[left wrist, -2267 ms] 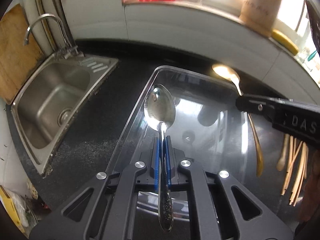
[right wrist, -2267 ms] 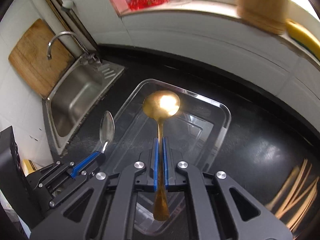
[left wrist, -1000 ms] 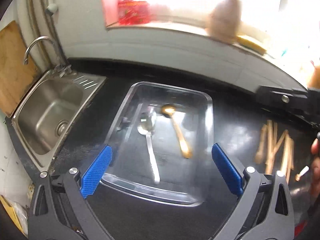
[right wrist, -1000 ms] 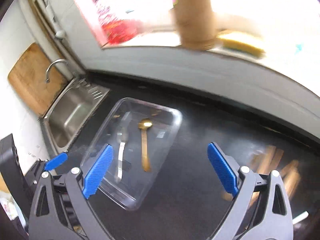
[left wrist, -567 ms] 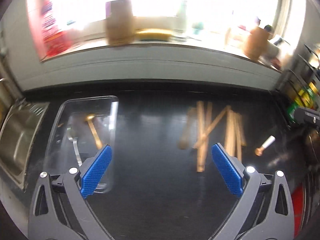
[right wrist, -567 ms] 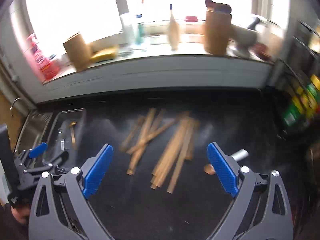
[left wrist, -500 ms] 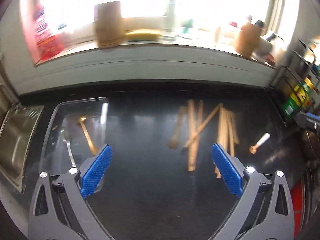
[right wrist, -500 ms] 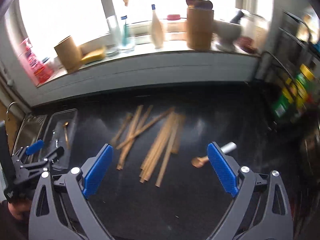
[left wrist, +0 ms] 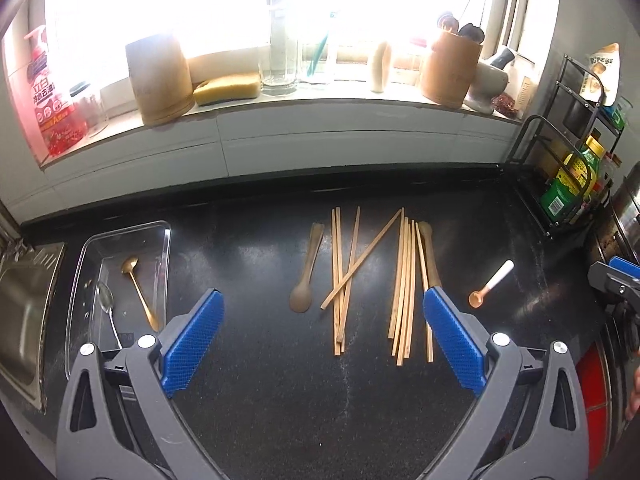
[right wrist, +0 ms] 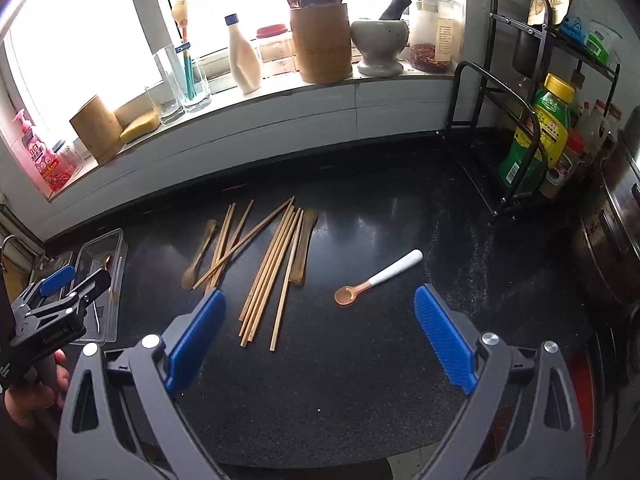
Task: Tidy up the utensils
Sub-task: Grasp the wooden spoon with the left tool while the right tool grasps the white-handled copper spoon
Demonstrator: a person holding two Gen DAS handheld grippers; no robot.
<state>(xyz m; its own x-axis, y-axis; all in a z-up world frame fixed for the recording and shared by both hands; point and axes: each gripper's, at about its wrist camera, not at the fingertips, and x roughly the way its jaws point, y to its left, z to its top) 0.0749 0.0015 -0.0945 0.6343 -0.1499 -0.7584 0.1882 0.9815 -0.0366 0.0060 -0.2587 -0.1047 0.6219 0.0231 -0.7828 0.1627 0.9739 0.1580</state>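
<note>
A clear plastic tray (left wrist: 120, 236) at the left of the black counter holds a silver spoon (left wrist: 107, 304) and a gold spoon (left wrist: 136, 280). Several wooden chopsticks (left wrist: 404, 280) and two wooden spoons (left wrist: 306, 276) lie loose mid-counter; they also show in the right wrist view (right wrist: 272, 264). A small orange spoon with a white handle (right wrist: 380, 278) lies to their right. My left gripper (left wrist: 320, 340) is open and empty, held above the chopsticks. My right gripper (right wrist: 320, 340) is open and empty above the orange spoon.
A steel sink (left wrist: 20, 312) sits left of the tray. The windowsill holds wooden holders (right wrist: 320, 40), glasses, a sponge and bottles. A black wire rack (right wrist: 520, 120) with bottles stands at the right. A pot (right wrist: 616, 220) is at the far right.
Both grippers let go of their spoons, which now lie in the tray. Both opened, pulled back and swung right over the loose chopsticks.
</note>
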